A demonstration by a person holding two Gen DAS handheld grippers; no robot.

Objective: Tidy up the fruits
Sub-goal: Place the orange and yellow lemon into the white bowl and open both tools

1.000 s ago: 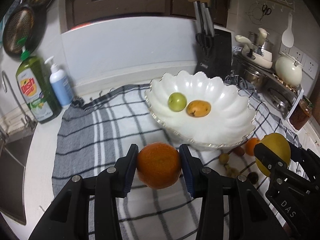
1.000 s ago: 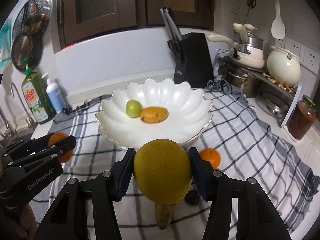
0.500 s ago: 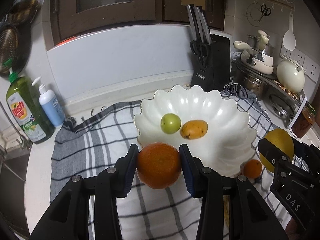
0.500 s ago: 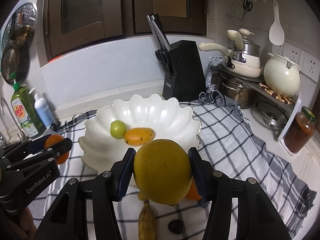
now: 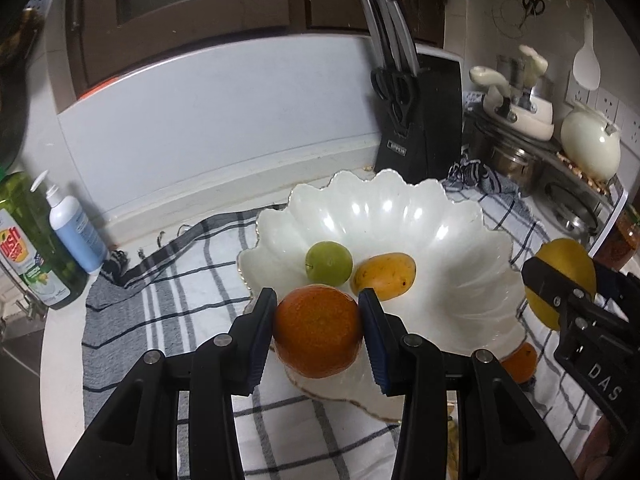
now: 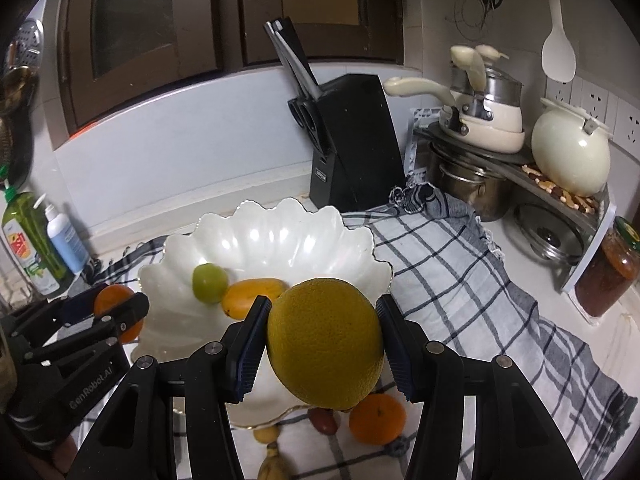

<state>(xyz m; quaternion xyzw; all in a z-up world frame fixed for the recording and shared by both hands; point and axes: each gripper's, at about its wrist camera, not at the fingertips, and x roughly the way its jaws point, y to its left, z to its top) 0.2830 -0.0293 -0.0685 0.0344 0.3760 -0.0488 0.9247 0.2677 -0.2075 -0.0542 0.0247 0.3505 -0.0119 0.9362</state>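
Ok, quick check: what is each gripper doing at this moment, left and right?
Left gripper: closed on the orange, near the white bowl.
Right gripper: closed on the large yellow citrus fruit.

A home kitchen — black knife block [image 6: 352, 140] against the pale backsplash, cream enamel kettle [image 6: 570, 152], stacked steel pots [image 6: 472, 184], green dish-soap bottle [image 5: 30, 240] by the sink, dark wooden cabinets [image 6: 160, 20] overhead.

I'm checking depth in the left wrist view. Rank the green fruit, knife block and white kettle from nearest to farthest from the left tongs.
1. Green fruit, in the bowl just ahead of the left tongs.
2. Knife block, behind the bowl at the wall.
3. White kettle, far right on the rack.
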